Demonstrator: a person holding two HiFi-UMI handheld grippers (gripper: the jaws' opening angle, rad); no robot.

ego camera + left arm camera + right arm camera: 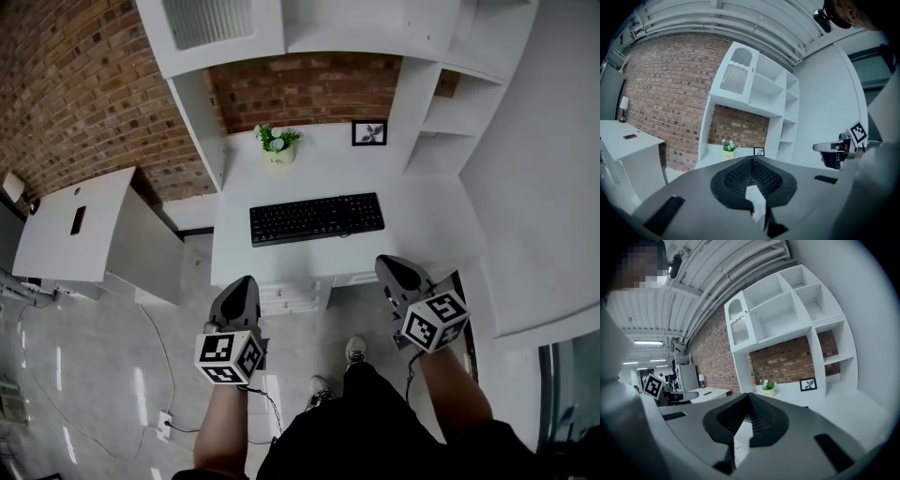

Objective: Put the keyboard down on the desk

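The black keyboard (pixel 317 217) lies flat on the white tabletop (pixel 427 230), in the middle of the head view. Its long side runs from left to right across the frame. Above it in the frame, a small potted plant (pixel 277 143) and a small framed picture (pixel 368 133) stand near the brick wall (pixel 309 89).

The left claw (pixel 246 281) is at the lower left of the centre and the right claw (pixel 386 262) is at the lower right, both near the front edge of the tabletop. Neither one touches the keyboard. In each gripper view the two jaws are pressed together, and nothing is between them, so both claws hold nothing.
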